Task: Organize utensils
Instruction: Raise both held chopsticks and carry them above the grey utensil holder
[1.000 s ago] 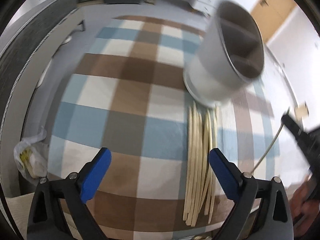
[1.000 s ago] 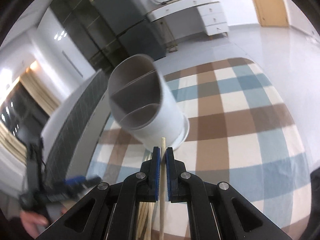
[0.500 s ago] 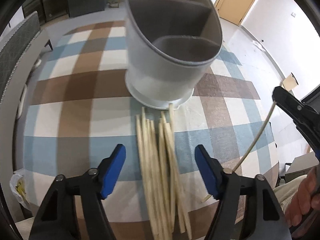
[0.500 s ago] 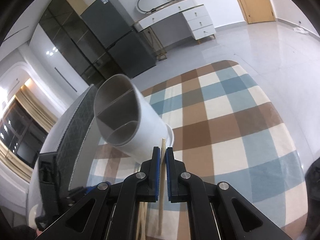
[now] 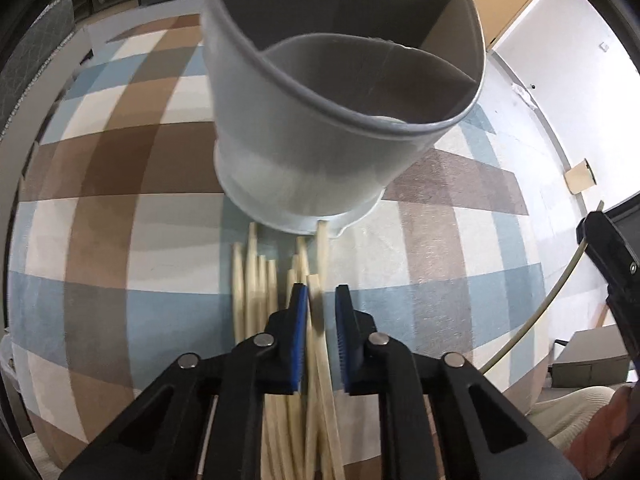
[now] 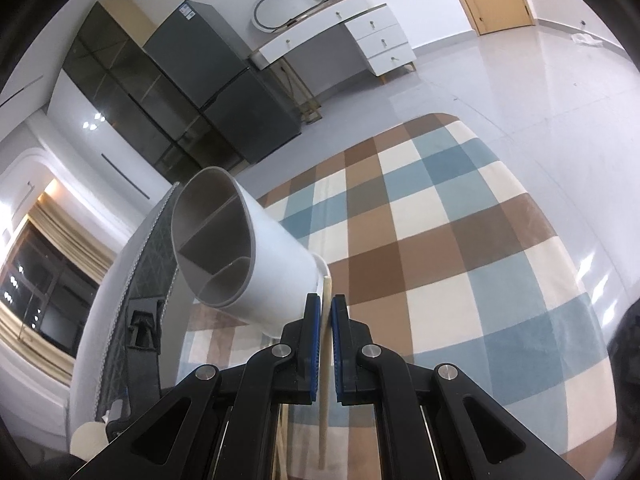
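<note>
ITEM: chopsticks [image 5: 256, 304], pale wood or bamboo, approx. a dozen, lying loose in a rough bundle on the checked rug [image 5: 100, 240], tips pointing at the foot of the holder [image 5: 320, 152] and nearly touching it.

HOLDER: grey-white round tub w/ inner dividers making three compartments; all compartments looking empty as far as visible. Standing upright on the rug, directly beyond the bundle.

LEFT TOOL: left gripper [image 5: 321, 312] is hovering low over the right side of the bundle, blue pads narrowed to a slim gap w/ one stick [image 5: 316, 320] sitting between them. Stick is blurred; cannot tell if pads are actually biting yet.

RIGHT TOOL: right gripper [image 6: 326, 320] is pinching a single chopstick [image 6: 327, 292] between pressed-together pads, stick running along the finger axis, free end poking just past the pads toward the holder's base.

HANDLING NOTES (judgement):
- Sticks are likely v. light, stiff, smooth-sided; prone to rolling and to swivelling in a two-pad pinch.
- Neighbours are lying touching each other, so a narrow bite risks lifting two or dragging the pile.
- Best hold is prob. mid-length or slightly toward the thick end, pads square across the stick, so it is not tipping when raised.
- Not fragile; moderate squeeze should be enough.
- Holder is prob. light too; a stick knocking the rim could shift it.
</note>
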Demonstrator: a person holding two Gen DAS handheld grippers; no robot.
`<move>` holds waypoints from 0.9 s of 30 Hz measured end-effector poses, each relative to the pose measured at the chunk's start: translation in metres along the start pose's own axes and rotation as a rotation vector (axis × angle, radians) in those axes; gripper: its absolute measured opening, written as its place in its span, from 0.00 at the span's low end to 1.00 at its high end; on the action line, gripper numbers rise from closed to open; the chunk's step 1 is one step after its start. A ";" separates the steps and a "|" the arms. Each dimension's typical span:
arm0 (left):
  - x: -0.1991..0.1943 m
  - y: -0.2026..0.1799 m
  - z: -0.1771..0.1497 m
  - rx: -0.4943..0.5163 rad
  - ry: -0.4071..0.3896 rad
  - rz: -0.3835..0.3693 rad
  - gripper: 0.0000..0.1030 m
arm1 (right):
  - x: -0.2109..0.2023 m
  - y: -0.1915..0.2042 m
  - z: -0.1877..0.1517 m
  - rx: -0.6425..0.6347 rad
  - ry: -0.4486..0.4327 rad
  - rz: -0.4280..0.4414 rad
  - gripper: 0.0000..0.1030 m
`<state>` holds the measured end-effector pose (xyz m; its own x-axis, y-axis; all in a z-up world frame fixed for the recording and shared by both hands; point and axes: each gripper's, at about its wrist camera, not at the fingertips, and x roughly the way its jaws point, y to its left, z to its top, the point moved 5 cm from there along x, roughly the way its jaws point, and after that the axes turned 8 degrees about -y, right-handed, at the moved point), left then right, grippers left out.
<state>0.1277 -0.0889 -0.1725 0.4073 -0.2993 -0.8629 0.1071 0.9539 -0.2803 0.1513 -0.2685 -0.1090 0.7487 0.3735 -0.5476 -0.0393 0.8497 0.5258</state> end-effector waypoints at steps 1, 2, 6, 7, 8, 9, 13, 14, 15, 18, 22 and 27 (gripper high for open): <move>0.003 0.001 0.002 -0.006 0.012 0.004 0.06 | 0.000 0.000 0.000 0.001 0.000 -0.001 0.05; 0.006 0.003 0.001 -0.013 0.035 0.014 0.04 | 0.000 0.000 0.001 0.003 0.001 0.001 0.05; 0.005 0.005 0.005 -0.021 0.017 0.017 0.03 | -0.002 0.000 0.002 -0.001 -0.007 -0.001 0.05; 0.001 0.005 0.006 -0.017 0.001 0.016 0.02 | -0.003 0.001 0.002 -0.002 -0.011 -0.002 0.05; -0.001 0.005 0.007 -0.012 -0.010 0.016 0.02 | -0.004 0.001 0.002 -0.005 -0.015 -0.005 0.05; -0.007 0.005 0.008 -0.004 -0.026 0.024 0.02 | -0.005 0.001 0.003 -0.006 -0.017 -0.007 0.05; -0.026 0.006 0.012 -0.009 -0.062 0.000 0.02 | -0.005 0.001 0.003 -0.002 -0.016 -0.006 0.05; -0.030 0.005 0.012 -0.008 -0.072 -0.005 0.02 | -0.005 0.002 0.002 -0.004 -0.018 -0.005 0.05; -0.037 0.006 0.012 -0.004 -0.087 -0.002 0.02 | -0.006 0.003 0.003 -0.007 -0.022 -0.004 0.05; -0.059 0.007 0.011 -0.013 -0.141 -0.019 0.02 | -0.012 0.008 0.003 -0.038 -0.043 -0.002 0.05; -0.098 0.005 0.014 -0.025 -0.253 -0.047 0.02 | -0.022 0.022 0.002 -0.092 -0.065 0.015 0.05; -0.147 -0.005 0.025 -0.002 -0.452 -0.066 0.02 | -0.040 0.048 0.002 -0.181 -0.124 0.036 0.05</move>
<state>0.0896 -0.0494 -0.0339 0.7549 -0.3198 -0.5726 0.1448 0.9328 -0.3300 0.1209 -0.2431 -0.0612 0.8199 0.3658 -0.4404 -0.1772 0.8936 0.4124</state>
